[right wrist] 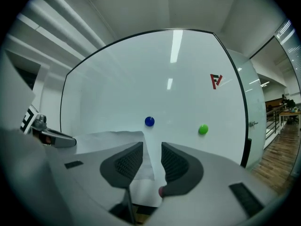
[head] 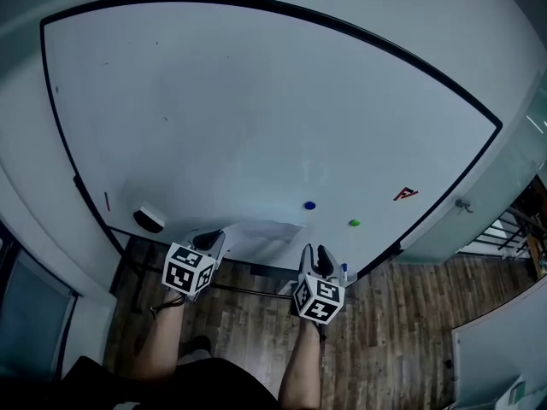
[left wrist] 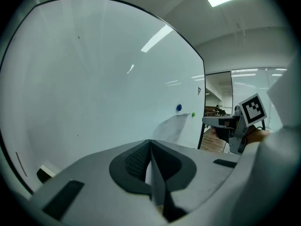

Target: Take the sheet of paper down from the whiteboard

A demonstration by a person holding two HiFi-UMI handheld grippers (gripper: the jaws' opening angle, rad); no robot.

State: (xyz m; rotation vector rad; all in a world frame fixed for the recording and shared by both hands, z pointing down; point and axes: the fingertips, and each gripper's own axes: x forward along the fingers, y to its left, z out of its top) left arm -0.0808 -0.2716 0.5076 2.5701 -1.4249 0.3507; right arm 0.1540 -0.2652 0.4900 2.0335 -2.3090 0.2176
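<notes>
Your left tool is clamped on the left end of the paper; a thin sheet edge runs between its closed jaws. Right tool: jaws apart, the sheet's right edge showing in the gap, nothing gripped. Whiteboard fills the view. Paper sits low against it, by the bottom frame, just below-left of the blue magnet and not under it. Eraser far left. Green magnet right of blue.
</notes>
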